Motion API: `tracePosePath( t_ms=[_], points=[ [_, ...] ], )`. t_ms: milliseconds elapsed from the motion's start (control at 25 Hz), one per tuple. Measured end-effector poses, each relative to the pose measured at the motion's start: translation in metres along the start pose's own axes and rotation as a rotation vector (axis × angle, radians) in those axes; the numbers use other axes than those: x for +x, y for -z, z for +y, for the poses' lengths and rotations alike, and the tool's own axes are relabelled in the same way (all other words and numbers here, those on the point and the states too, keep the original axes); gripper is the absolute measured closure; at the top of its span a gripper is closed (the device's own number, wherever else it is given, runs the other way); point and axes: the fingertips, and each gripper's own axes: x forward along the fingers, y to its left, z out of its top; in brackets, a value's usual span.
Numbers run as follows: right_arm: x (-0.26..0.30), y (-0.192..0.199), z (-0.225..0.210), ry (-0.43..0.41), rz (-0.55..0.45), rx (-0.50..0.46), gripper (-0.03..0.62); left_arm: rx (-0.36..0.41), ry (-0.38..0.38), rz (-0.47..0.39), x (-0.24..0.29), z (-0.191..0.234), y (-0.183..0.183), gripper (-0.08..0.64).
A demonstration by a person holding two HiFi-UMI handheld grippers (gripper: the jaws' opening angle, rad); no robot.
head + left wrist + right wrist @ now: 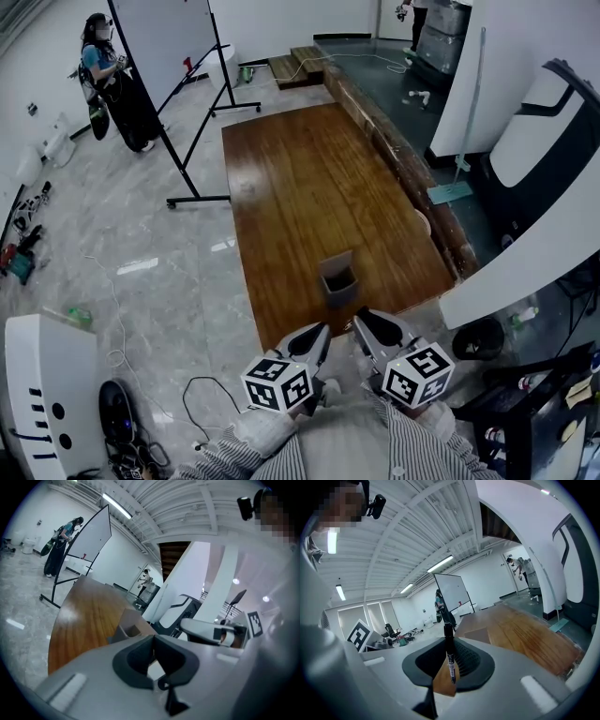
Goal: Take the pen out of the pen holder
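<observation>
The removal step is judged complete. The slim black pen with a white label [449,654] is clamped in the right tool [450,666]. Its long axis is set upright across the jaws, well apart from the open grey square pen holder [338,279] on the brown wooden table [300,178]. The left tool [153,660] is closed on nothing. Setting the pen down is probably called for next.

Bright, even indoor light from long white ceiling tube lamps [439,564] — pale glare patches on the glossy brown wooden table [248,178] and grey marble floor [138,266]. Both gripper views bend strongly toward dark, blurred round edges.
</observation>
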Motion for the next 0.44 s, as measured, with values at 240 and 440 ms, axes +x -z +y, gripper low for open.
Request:
tracePosePath(
  t_ms=[240,440],
  points=[
    [0.0003,0.0016,0.006,-0.016,0.013,-0.004,0.543,-0.007,0.004,0.008,-0.0023,-0.0023,0.0037,0.552],
    [0.0,0.0055,0.0068,-0.022,0.027,-0.002,0.544,-0.012,0.002,0.023,-0.0019,-0.0026,0.0086,0.552]
  ],
)
